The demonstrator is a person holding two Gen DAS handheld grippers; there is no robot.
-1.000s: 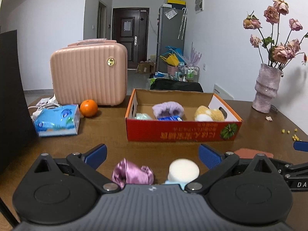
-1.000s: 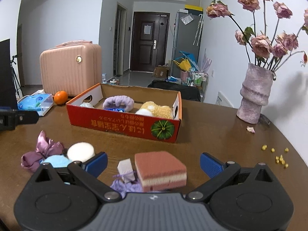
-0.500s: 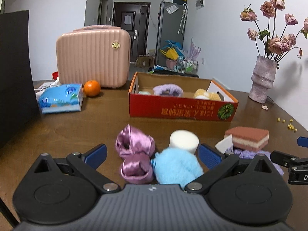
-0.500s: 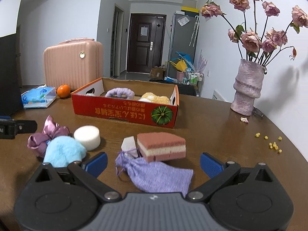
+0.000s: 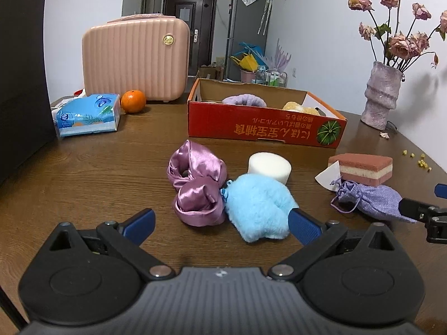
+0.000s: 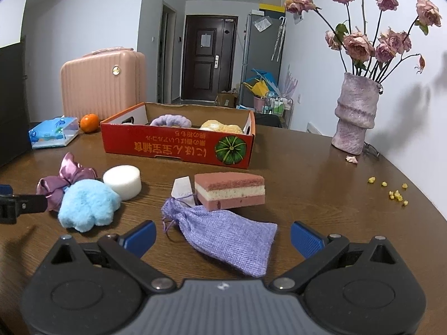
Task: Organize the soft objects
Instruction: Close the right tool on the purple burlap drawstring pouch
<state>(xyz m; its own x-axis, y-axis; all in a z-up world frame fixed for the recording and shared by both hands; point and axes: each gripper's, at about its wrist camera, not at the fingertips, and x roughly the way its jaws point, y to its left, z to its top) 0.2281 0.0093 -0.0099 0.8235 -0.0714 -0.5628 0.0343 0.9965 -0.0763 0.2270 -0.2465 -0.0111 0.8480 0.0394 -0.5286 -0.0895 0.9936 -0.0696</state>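
Inside red box [image 6: 178, 146], lilac scrunchie [image 6: 170, 120], yellow plush [image 6: 222, 127], both claws empty

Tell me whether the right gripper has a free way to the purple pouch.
Probably yes: the right gripper is open, the purple pouch lies on the table between its fingers, nothing covering it.

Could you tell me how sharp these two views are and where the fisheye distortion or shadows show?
Left wrist view: sharp throughout, with dark rounded corners; the table edge bows, and the black panel curves. Right wrist view: equally sharp; the vase leans inward, and its flowers cast soft shadows on the wall.
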